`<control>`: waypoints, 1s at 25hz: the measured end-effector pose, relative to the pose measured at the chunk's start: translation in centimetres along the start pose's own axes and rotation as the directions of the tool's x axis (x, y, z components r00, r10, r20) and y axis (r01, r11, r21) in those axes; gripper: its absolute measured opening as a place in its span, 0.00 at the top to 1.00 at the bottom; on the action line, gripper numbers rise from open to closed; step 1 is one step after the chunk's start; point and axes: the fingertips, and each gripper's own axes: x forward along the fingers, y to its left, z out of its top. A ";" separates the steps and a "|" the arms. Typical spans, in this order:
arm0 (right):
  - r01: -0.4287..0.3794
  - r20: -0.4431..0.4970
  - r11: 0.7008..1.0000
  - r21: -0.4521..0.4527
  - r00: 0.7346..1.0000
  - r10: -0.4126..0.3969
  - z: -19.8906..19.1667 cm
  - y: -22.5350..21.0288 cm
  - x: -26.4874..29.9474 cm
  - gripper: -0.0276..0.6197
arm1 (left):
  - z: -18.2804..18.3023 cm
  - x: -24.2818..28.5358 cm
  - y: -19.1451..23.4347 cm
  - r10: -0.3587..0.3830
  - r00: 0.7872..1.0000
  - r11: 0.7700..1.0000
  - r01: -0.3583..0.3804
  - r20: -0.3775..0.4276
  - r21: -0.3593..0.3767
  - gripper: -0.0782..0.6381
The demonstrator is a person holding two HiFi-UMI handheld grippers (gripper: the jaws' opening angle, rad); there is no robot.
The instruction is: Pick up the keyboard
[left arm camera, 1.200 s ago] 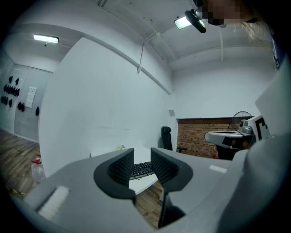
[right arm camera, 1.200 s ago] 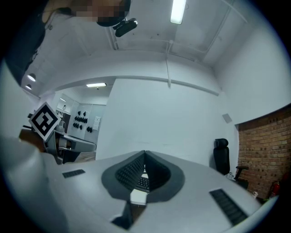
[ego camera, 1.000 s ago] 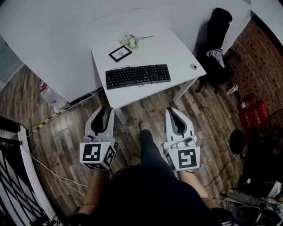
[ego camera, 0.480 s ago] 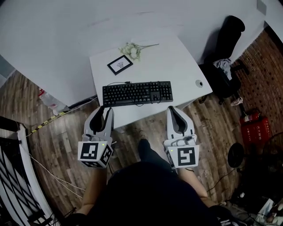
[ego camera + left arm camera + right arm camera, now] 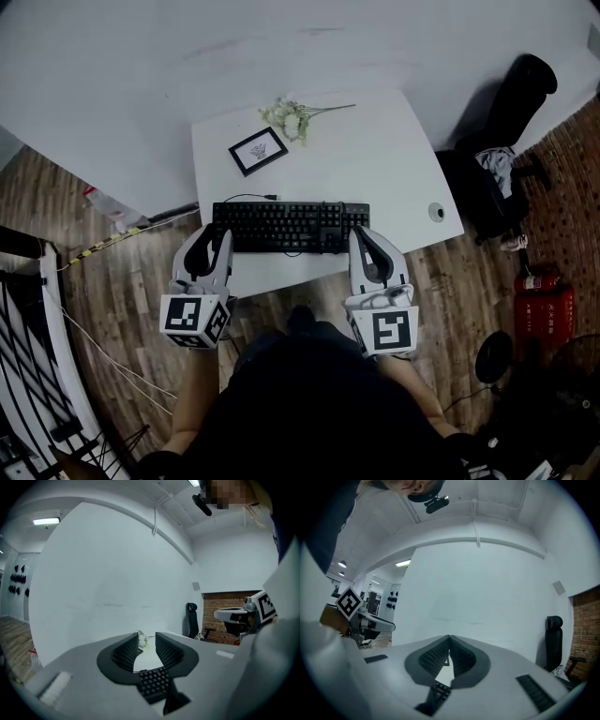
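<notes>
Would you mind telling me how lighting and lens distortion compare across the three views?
Head view: soft, even light, keyboard sharp, no glare. Left gripper view: heavy fisheye inside a black circle, ceiling light glaring at upper left. Right gripper view: same fisheye, ceiling beam bowed into an arc.

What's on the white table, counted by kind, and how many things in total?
Keyboard: 1
Picture frame: 1
Flower bunch: 1
Small round object: 1
Total: 4
</notes>
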 end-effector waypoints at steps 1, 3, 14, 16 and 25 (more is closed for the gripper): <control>0.000 -0.005 1.000 0.004 1.000 0.000 -0.5 -0.6 0.5 0.94 | -0.3 0.5 0.4 0.009 1.000 1.000 -0.009 -0.004 0.002 0.74; 0.000 -0.011 1.000 0.007 1.000 0.000 -1.3 -1.8 1.6 0.94 | -0.9 1.4 1.4 0.029 0.999 1.000 -0.028 -0.017 0.003 0.74; 0.007 -0.082 1.000 -0.021 0.997 -0.009 -4.8 -3.5 6.0 0.94 | -8.4 4.8 6.2 0.026 0.968 1.000 -0.025 -0.248 0.007 0.73; 0.020 -0.110 1.000 -0.011 0.994 -0.021 -5.6 -3.8 6.6 0.94 | -9.9 5.6 6.8 0.016 0.958 1.000 -0.015 -0.287 0.007 0.72; 0.086 -0.219 0.996 0.009 0.972 -0.081 -8.9 -4.4 7.8 0.94 | -18.7 6.6 10.7 -0.017 0.876 0.997 -0.020 -0.482 -0.071 0.69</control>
